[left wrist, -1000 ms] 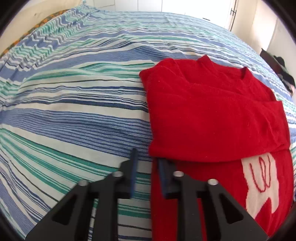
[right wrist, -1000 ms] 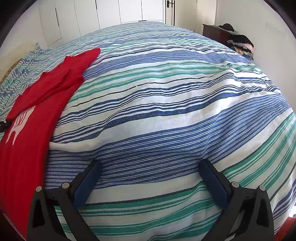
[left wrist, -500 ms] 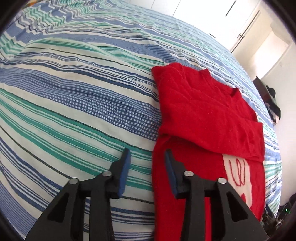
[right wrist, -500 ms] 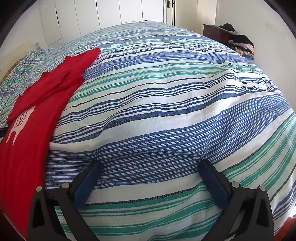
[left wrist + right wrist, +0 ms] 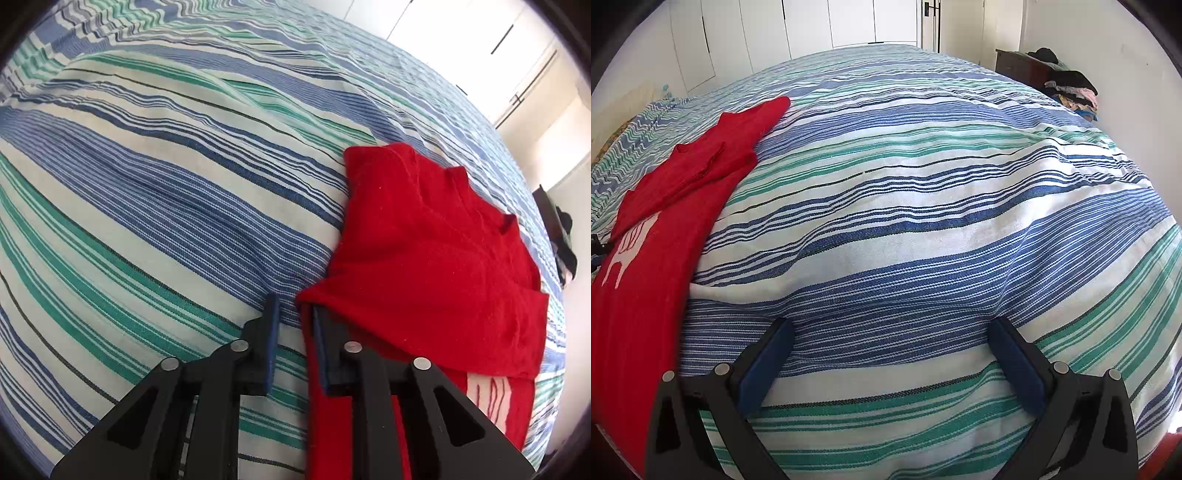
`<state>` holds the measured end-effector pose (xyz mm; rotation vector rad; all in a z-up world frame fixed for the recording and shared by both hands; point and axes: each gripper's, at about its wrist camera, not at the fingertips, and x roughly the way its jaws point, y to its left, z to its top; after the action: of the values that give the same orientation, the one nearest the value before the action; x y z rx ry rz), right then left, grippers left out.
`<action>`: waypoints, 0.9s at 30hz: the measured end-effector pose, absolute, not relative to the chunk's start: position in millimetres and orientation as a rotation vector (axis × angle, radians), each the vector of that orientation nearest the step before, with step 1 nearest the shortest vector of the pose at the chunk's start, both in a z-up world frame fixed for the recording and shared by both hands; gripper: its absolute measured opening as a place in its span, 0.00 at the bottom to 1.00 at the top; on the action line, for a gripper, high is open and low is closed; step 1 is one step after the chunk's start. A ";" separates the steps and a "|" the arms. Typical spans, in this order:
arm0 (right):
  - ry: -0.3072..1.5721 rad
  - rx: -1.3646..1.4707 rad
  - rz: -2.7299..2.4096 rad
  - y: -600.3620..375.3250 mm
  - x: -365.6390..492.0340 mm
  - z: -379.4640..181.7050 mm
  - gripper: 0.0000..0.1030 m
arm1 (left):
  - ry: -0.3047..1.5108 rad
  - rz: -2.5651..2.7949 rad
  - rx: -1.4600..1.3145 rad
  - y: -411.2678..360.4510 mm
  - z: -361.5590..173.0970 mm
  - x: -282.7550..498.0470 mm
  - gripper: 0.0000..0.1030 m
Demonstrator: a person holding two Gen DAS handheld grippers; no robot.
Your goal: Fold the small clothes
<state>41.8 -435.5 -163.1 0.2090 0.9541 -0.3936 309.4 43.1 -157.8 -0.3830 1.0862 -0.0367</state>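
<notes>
Left tool (image 5: 291, 314): jaws just narrowed, straddling red sweater (image 5: 424, 258) left edge, nothing pinched; garment runs away from it. Right tool (image 5: 886, 354): wide, farther off.

Open bedspread (image 5: 923, 240) beside sweater (image 5: 424, 258)

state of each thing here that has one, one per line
red sweater: partly folded, sleeve laid across the body, flat on the bed
left gripper: jaws just closing, narrow gap, sweater's edge between them
right gripper: wide open, nothing held, over the bedspread
striped bedspread: spread out, lightly wrinkled
</notes>
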 end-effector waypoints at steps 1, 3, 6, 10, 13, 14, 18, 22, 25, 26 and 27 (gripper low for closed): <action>0.954 0.209 -0.394 -435.4 41.8 -163.2 1.00 | 1.079 -0.036 -0.386 42.7 -157.7 307.2 0.10; 0.954 0.209 -0.394 -435.4 41.7 -163.2 1.00 | 1.068 -0.035 -0.379 42.2 -159.6 302.0 0.09; 0.954 0.209 -0.393 -435.2 41.8 -163.0 1.00 | 1.054 -0.053 -0.338 39.5 -159.2 295.3 0.13; 0.954 0.209 -0.395 -435.0 41.4 -163.3 1.00 | 1.051 -0.068 -0.140 27.3 -140.4 278.9 0.53; 0.953 0.208 -0.395 -435.0 41.4 -163.3 1.00 | 0.991 -0.034 -0.031 29.6 -125.2 248.6 0.78; 0.953 0.208 -0.395 -435.3 41.5 -163.2 1.00 | 0.986 -0.034 -0.018 34.3 -123.0 237.5 0.79; 0.953 0.208 -0.395 -435.4 41.7 -163.2 1.00 | 1.013 -0.042 -0.051 45.9 -123.0 196.4 0.79; 0.951 0.206 -0.394 -435.6 41.8 -163.1 1.00 | 0.998 -0.058 -0.132 49.1 -118.9 154.1 0.79; 0.946 0.201 -0.395 -435.2 40.9 -163.3 1.00 | 0.974 -0.054 -0.167 45.6 -122.0 129.7 0.84; 0.944 0.199 -0.396 -434.8 40.5 -163.5 1.00 | 0.972 -0.053 -0.165 44.2 -125.6 122.9 0.84; 0.942 0.198 -0.397 -434.6 40.2 -163.6 1.00 | 0.979 -0.053 -0.147 41.9 -130.2 117.9 0.84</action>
<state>40.2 -434.6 -163.6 0.1980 0.9416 -0.3971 117.9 41.9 -130.2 -0.1473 0.9787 -0.0533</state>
